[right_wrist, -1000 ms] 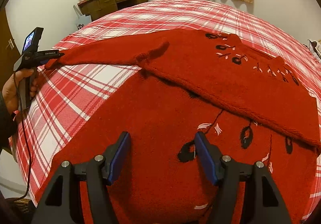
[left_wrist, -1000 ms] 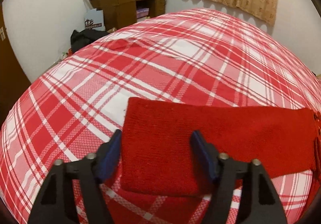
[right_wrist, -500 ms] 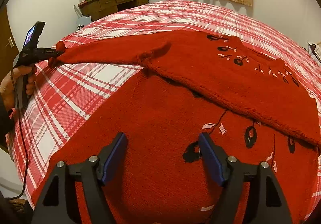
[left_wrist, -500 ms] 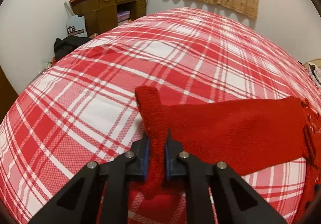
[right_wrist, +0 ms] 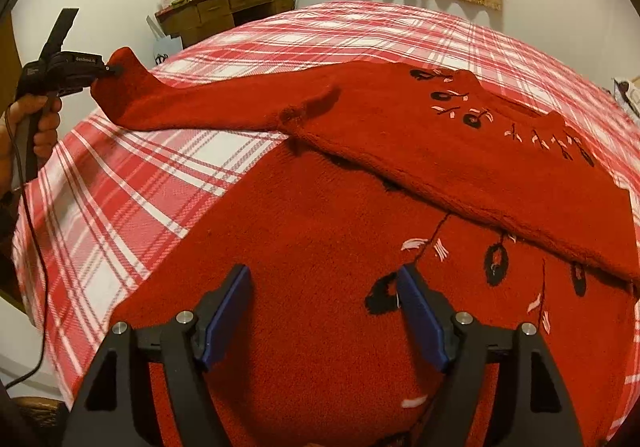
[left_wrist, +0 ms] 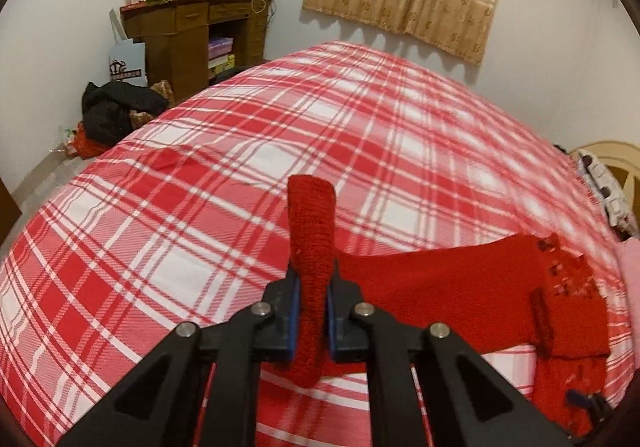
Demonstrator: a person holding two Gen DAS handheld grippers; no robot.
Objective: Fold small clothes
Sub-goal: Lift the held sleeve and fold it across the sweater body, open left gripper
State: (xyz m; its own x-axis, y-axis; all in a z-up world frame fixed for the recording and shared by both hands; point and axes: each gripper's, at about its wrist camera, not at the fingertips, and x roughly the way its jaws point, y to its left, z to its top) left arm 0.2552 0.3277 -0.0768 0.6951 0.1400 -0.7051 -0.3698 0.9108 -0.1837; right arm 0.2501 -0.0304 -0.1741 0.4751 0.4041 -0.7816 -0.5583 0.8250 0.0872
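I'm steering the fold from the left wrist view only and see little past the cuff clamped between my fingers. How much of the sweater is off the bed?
Observer: Only the sleeve end. The left gripper holds it raised, and the sleeve slopes down to the sweater body, which lies on the plaid bedspread.
Operator: Is any fold made yet?
Observer: Yes. The top part with the neckline lies folded over the front, its edge running diagonally.
Operator: Where is the right gripper?
Observer: The right gripper is open over the sweater's lower front, gripping nothing.
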